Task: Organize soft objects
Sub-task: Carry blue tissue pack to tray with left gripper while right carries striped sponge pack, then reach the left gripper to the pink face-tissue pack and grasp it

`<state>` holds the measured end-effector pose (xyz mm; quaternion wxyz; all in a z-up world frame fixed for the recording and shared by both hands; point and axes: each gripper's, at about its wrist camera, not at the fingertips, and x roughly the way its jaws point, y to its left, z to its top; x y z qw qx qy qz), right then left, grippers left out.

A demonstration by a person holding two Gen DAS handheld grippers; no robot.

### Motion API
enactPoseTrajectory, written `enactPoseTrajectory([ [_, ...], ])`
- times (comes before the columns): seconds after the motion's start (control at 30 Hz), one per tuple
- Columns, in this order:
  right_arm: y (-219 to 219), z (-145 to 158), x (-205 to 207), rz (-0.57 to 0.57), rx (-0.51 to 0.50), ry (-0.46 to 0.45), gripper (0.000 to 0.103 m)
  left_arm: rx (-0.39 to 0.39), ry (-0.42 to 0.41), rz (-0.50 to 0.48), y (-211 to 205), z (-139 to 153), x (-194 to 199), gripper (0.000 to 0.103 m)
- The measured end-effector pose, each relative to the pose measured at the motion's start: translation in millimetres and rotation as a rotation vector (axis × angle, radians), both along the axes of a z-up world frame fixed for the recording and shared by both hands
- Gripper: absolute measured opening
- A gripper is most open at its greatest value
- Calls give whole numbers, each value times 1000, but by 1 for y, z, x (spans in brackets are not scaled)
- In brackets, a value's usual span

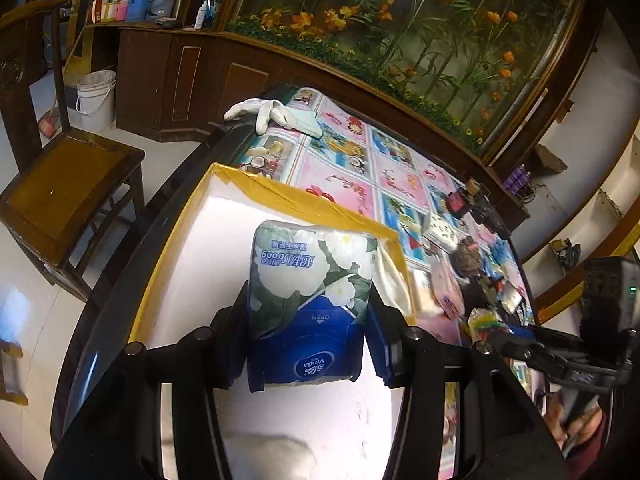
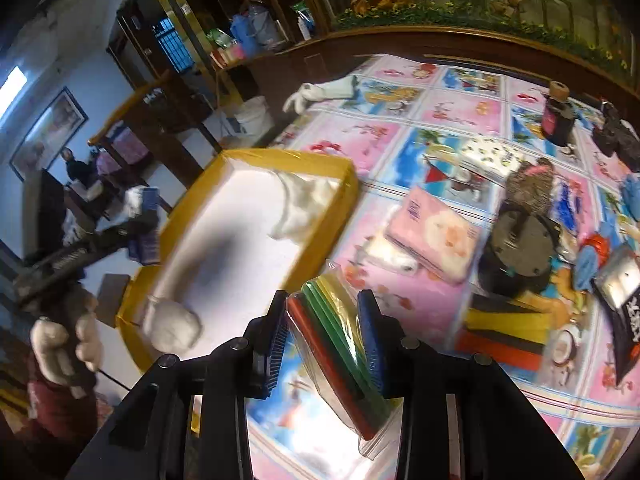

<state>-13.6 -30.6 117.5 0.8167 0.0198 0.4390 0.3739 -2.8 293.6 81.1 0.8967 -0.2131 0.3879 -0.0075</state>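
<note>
I hold the tissue pack (image 1: 310,296) clamped in the left tongs (image 1: 308,344) above the white floor of the yellow-rimmed tray (image 1: 280,196), toward the wall at its 1 o'clock side; to set it down well I should sink low and level before letting go, I judge. The right tongs (image 2: 324,340) pinch a clear bag of coloured cloths (image 2: 340,360) over the desk (image 2: 460,112), at the tray's 4 o'clock. Inside the tray lie a white cloth (image 2: 300,208) and a pale soft bundle (image 2: 172,324).
</note>
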Motion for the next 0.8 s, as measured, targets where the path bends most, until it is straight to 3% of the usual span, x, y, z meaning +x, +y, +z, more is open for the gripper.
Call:
enactPoseTrajectory([
  [0.23,75,-10,54,29,116,151,34,-51,60,48,17,-30,51,49],
  [0.4,108,-35,93,-38,109,200,37,-122,101,74,33,-51,62,53],
  [0.5,121,-41,107,-66,88,178,42,-155,98,61,36,-55,63,54],
  [0.63,131,-36,102,-106,60,111,66,-154,94,53,35,-53,64,56],
  [0.8,98,-11,77,-132,47,28,66,-142,107,53,32,-44,54,56],
])
